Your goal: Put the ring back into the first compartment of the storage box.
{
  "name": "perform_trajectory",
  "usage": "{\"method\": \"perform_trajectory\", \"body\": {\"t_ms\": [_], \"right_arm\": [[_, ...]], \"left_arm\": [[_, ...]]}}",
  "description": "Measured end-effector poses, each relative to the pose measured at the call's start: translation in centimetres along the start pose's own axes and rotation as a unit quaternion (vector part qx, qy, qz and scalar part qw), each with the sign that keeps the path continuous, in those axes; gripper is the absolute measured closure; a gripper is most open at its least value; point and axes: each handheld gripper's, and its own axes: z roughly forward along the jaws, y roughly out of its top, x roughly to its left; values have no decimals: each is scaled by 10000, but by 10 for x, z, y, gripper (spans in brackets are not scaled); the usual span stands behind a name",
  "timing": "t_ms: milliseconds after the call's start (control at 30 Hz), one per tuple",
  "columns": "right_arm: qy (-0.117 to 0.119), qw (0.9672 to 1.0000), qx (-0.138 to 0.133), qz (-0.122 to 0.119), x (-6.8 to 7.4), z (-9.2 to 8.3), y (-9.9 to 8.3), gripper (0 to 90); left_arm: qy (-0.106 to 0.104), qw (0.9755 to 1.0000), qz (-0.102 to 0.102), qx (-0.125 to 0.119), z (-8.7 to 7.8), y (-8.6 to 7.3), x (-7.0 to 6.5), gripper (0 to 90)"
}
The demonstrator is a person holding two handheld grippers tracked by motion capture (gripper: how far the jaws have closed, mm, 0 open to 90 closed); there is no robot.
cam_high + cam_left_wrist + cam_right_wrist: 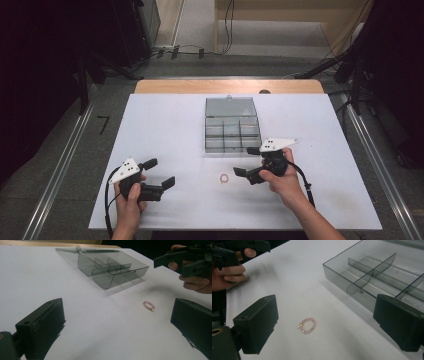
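A small pink bead ring (224, 178) lies on the white tabletop (165, 125), in front of a clear grey compartment box (227, 146) whose lid lies folded back. My right gripper (246, 161) hovers open just right of the ring; in the right gripper view the ring (306, 325) sits between and slightly ahead of the wide-apart jaws (327, 322), with the box (342, 280) beyond. Farther left, my left gripper (160, 172) is open and holds nothing. Its view (117, 325) shows the ring (148, 305) ahead to the right and the box (105, 280) behind.
The box's compartments look empty. A wooden edge (230, 86) runs behind the white top. Dark stands and cables fill the floor at both sides and behind. The other hand (195, 282) appears at the upper right of the left gripper view.
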Motion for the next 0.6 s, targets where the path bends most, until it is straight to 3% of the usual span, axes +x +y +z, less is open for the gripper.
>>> {"method": "perform_trajectory", "body": {"t_ms": [200, 600], "right_arm": [[-102, 9997, 200, 99, 5, 12, -2, 289], [-175, 9978, 633, 90, 9, 33, -13, 610]], "left_arm": [[71, 10000, -45, 15, 1, -5, 7, 0], [-19, 9999, -105, 43, 4, -7, 8, 0]]}}
